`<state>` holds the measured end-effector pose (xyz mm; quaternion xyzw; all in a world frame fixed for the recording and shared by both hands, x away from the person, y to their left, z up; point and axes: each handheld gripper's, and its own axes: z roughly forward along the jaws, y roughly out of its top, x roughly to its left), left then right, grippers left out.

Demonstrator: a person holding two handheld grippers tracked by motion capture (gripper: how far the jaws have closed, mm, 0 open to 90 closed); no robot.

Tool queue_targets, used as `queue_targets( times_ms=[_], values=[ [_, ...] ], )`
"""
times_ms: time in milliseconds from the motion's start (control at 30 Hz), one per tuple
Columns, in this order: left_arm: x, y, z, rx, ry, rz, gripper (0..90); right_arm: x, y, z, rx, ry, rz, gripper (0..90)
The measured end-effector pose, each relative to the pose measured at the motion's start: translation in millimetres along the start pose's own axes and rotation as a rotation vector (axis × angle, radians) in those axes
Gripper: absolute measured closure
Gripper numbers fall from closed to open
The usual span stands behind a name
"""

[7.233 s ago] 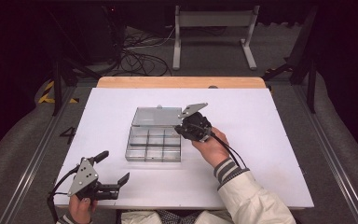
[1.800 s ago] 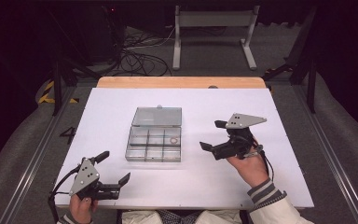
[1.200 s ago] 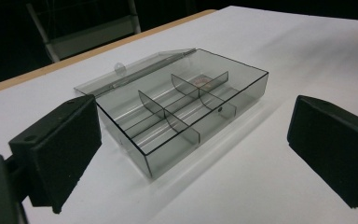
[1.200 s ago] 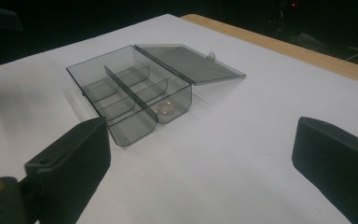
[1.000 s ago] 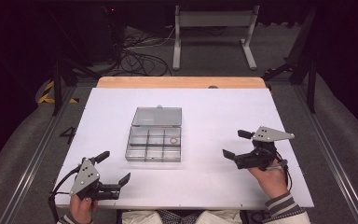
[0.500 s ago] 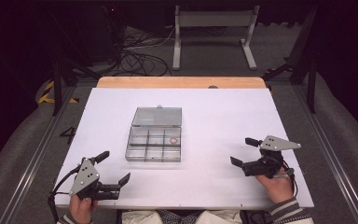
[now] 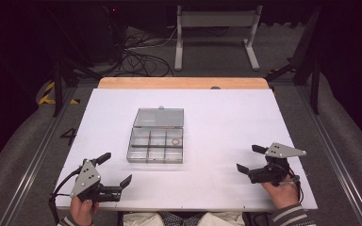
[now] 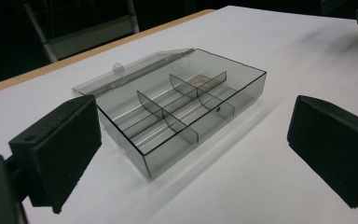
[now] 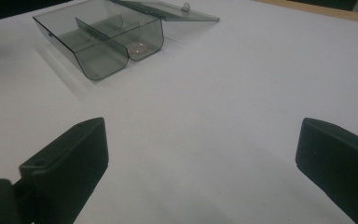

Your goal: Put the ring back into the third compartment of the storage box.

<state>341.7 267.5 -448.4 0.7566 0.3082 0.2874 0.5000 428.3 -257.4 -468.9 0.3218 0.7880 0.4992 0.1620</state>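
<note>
A clear grey plastic compartment box [image 7: 154,146] lies open in the middle of the white table [image 7: 226,122], its lid [image 7: 159,117] folded flat behind it. A small pale ring [image 7: 174,142] rests in a compartment on the box's right side, also visible as the ring [image 9: 138,47] in the right gripper view. My left gripper [image 7: 114,169] sits open near the front left edge, aimed at the box [image 8: 177,112]. My right gripper [image 7: 249,158] rests open at the front right, well away from the box [image 9: 100,39]. Nothing is between either pair of jaws.
A wooden strip [image 7: 184,83] borders the table's far edge. Beyond it stand a metal frame [image 7: 217,28] and loose cables [image 7: 141,59] on the dark floor. Metal rails [image 7: 33,160] run along both sides of the table.
My right gripper has drawn back from the box to the front right of the table and lowered there. The left gripper has not moved.
</note>
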Motion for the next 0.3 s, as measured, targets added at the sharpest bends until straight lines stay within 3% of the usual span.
queue_targets(
  times_ms=[100,300],
  values=[
    [-0.2,-0.5,0.7,0.008,-0.003,-0.017,3.3,1.4,2.1,1.5,0.034,-0.012,0.005,3.1],
    [1.2,-0.7,0.4,-0.007,-0.013,-0.040,3.4,2.8,2.0,1.7,0.026,-0.015,-0.005,3.1]
  ],
)
